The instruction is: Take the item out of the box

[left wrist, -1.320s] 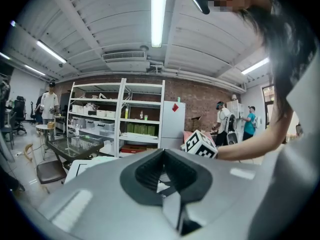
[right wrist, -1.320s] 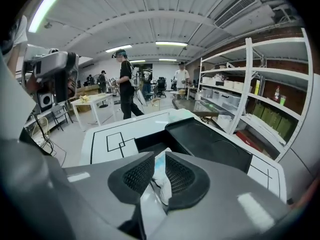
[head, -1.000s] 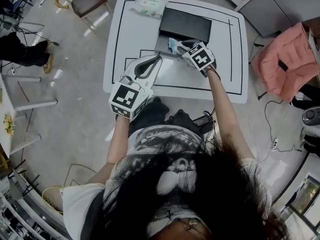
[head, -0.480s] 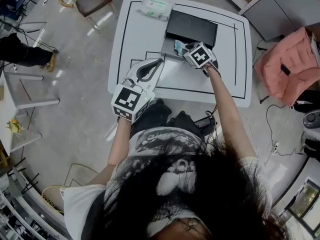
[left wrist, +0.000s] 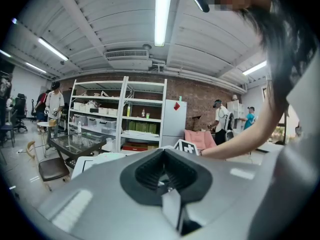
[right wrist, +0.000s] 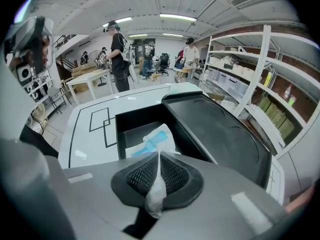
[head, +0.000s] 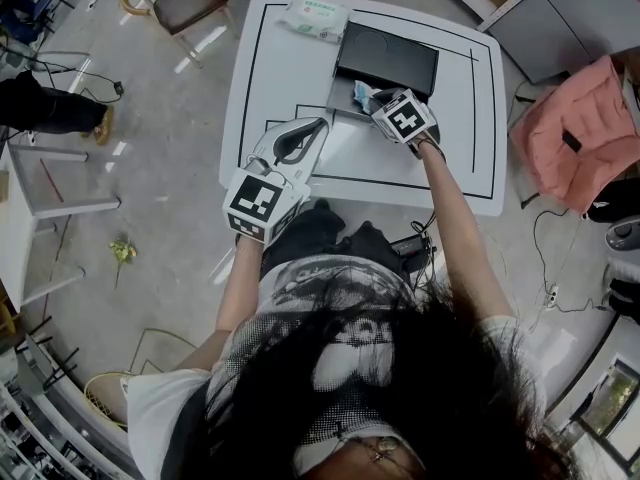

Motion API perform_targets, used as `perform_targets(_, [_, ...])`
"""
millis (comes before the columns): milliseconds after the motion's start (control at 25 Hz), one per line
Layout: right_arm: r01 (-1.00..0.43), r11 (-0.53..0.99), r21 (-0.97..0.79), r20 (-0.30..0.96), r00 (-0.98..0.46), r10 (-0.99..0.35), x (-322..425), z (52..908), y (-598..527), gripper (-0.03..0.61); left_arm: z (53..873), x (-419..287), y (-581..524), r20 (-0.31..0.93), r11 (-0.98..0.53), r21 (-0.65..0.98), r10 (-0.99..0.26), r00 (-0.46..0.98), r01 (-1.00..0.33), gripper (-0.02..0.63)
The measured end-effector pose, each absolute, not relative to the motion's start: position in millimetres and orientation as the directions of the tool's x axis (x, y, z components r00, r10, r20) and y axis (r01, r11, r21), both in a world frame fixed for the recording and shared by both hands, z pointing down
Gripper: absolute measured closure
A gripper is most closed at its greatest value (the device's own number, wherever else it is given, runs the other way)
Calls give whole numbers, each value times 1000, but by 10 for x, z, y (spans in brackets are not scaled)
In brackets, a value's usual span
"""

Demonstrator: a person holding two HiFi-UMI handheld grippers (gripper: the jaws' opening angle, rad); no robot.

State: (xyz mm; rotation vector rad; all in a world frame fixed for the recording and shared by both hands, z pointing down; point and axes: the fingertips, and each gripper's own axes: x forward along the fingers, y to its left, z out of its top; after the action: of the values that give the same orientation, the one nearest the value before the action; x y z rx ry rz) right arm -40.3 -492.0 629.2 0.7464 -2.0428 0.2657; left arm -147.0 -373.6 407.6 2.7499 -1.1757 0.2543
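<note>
Item: a clear-film packet with blue print [right wrist: 152,141]. Its lower part lies in the open tray of the black box [right wrist: 220,134], and its upper edge is drawn up out of the tray toward the camera. In the head view the packet [head: 362,95] shows at the near, open side of the box [head: 388,56].

Change over the last second: very little. The right hand-held gripper [right wrist: 159,175] has stayed at the box front with the packet in the same place relative to the tray. The slight shift in the head view looks like camera motion. Judgement: the grasp is made but the lift has hardly begun, so the item is not yet out.

Right hand-held gripper [head: 385,106]: jaws closed to a narrow slit, the film edge pinched between the ribbed pads [right wrist: 175,176].

Left hand-held gripper [left wrist: 165,176]: jaws together with nothing between them. It has remained over the near part of the desk [head: 270,78], well apart from the box [head: 312,128].
</note>
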Motion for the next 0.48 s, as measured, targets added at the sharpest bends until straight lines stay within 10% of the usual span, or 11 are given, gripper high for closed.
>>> perform_targets(480, [-634,762,132,718,-469,-514,-350,5665,-4780,568,4159,-1468,-3738,224,-700,81,-681,697,-709,614])
